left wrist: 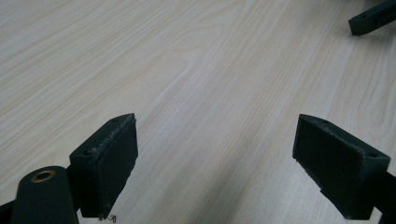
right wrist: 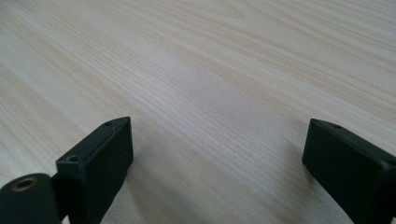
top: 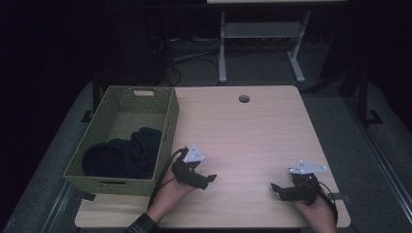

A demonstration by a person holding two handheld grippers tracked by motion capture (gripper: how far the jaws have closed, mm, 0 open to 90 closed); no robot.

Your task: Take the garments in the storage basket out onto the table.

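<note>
On the near left of the light wood table (top: 243,131), my left gripper (top: 208,180) lies low over the top, held by a hand, jaws pointing right. The left gripper view has this gripper (left wrist: 215,135) open, with bare wood between its pads. Near the table's front right, my right gripper (top: 277,191) points left toward the other one. Seen in its own view, the right gripper (right wrist: 217,135) is open and holds nothing. A jaw of the right gripper (left wrist: 373,18) shows at the top right of the left gripper view.
A green woven basket (top: 167,124) stands on the table's left side with a dark cloth (top: 124,153) bundled inside. A round cable hole (top: 244,99) sits near the far edge. Beyond the table are a white desk frame (top: 222,48) and floor cables (top: 189,56).
</note>
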